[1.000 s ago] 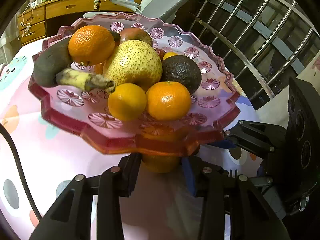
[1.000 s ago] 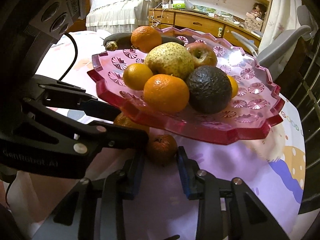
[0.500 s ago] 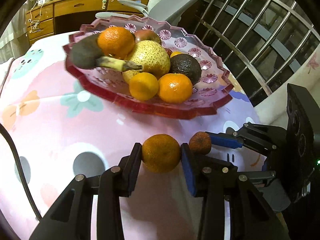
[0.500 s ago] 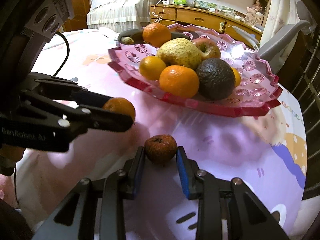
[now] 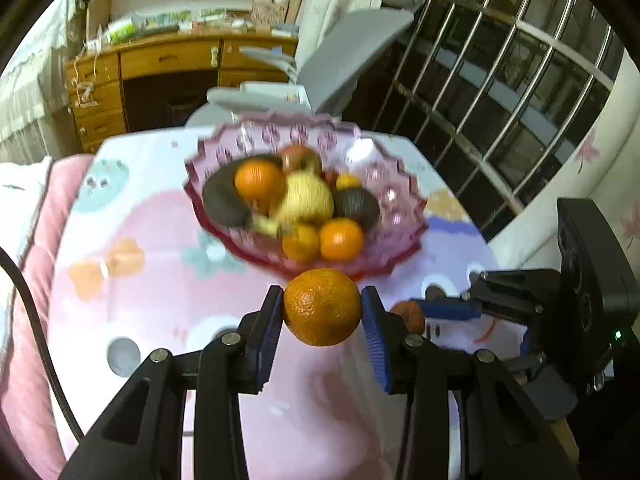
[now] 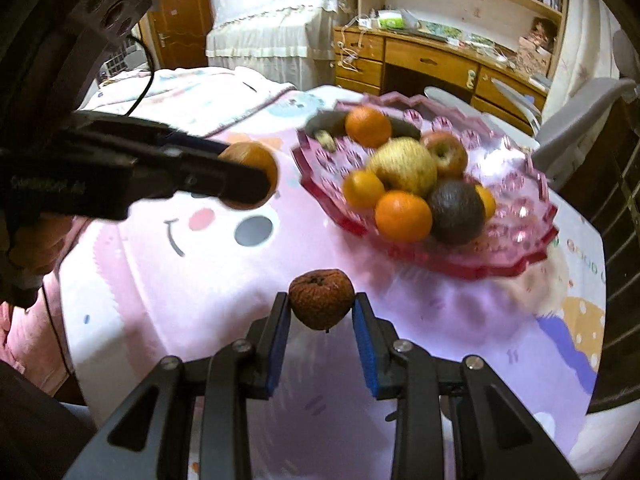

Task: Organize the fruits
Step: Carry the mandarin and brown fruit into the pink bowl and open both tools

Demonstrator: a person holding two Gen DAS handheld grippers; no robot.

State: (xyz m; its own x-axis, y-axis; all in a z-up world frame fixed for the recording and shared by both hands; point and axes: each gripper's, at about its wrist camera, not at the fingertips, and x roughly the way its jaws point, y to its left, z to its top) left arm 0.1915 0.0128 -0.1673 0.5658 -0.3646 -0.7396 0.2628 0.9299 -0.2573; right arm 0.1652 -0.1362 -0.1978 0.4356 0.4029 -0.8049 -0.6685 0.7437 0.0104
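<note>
Left wrist view showed the pastel cartoon-print tablecloth (image 5: 152,280) under the scalloped pink glass fruit bowl (image 5: 404,216), piled with fruit. Nearer, above the cloth, the left gripper (image 5: 322,314) pinched a round orange tangerine (image 5: 322,306) between blue pads; beside it the right gripper (image 6: 321,312) clamped a small shrivelled brown fruit (image 6: 321,298)
</note>
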